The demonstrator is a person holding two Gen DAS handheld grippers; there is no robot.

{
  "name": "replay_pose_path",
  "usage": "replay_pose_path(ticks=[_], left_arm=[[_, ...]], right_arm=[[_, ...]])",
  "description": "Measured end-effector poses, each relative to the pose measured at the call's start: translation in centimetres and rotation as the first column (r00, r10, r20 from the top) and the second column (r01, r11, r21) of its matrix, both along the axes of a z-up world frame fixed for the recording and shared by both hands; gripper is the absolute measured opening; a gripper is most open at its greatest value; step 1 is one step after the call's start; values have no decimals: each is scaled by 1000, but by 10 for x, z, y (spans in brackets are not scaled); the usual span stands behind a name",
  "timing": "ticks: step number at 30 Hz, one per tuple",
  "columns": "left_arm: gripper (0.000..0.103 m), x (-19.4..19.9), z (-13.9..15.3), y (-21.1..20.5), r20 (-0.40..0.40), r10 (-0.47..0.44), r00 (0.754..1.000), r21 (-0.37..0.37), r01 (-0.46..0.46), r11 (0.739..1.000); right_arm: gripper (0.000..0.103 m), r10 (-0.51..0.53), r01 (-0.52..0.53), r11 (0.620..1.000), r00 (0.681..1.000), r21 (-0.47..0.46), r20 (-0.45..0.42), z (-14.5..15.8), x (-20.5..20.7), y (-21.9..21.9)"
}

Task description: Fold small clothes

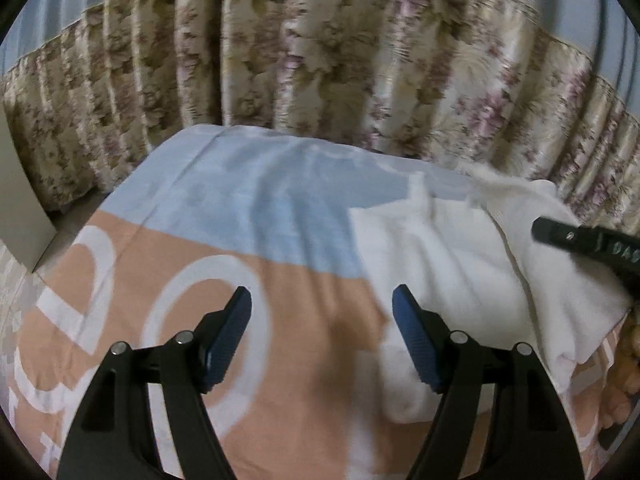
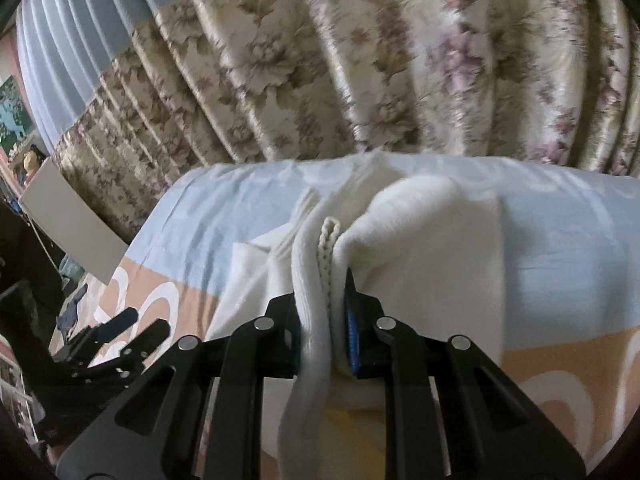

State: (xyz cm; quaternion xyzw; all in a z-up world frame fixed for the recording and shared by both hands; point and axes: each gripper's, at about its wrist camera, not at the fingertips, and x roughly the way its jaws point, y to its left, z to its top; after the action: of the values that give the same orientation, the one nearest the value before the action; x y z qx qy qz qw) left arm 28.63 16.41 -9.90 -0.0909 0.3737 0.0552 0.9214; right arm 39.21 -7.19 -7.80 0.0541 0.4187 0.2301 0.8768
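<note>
White cloth garment point(image 2: 420, 248) lies bunched on the bedsheet point(image 1: 248, 200) below the curtain point(image 1: 320, 60), barely folded, your right gripper point(image 2: 324, 320) pinching its thick edge while your left gripper point(image 1: 322, 320) hangs open beside it.
</note>
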Motion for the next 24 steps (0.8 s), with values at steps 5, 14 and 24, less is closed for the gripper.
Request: replay_pose_path(ticks=[5,14,24], left_arm=[[73,-11,-9,33,-20,36,999,-3,-36,999],[73,-20,-9,57,-28,65,997,-23,-66,998],[74,-14,22,-4,16,-68,998,-77,69,995]], right_arm=[[18,11,-12,999,1000,-43,-23,-25,3,49],[43,37,-41,997,998,-61,-52,-41,2,90],[42,-19,22,1000,990,-20,138,23,-34,1]])
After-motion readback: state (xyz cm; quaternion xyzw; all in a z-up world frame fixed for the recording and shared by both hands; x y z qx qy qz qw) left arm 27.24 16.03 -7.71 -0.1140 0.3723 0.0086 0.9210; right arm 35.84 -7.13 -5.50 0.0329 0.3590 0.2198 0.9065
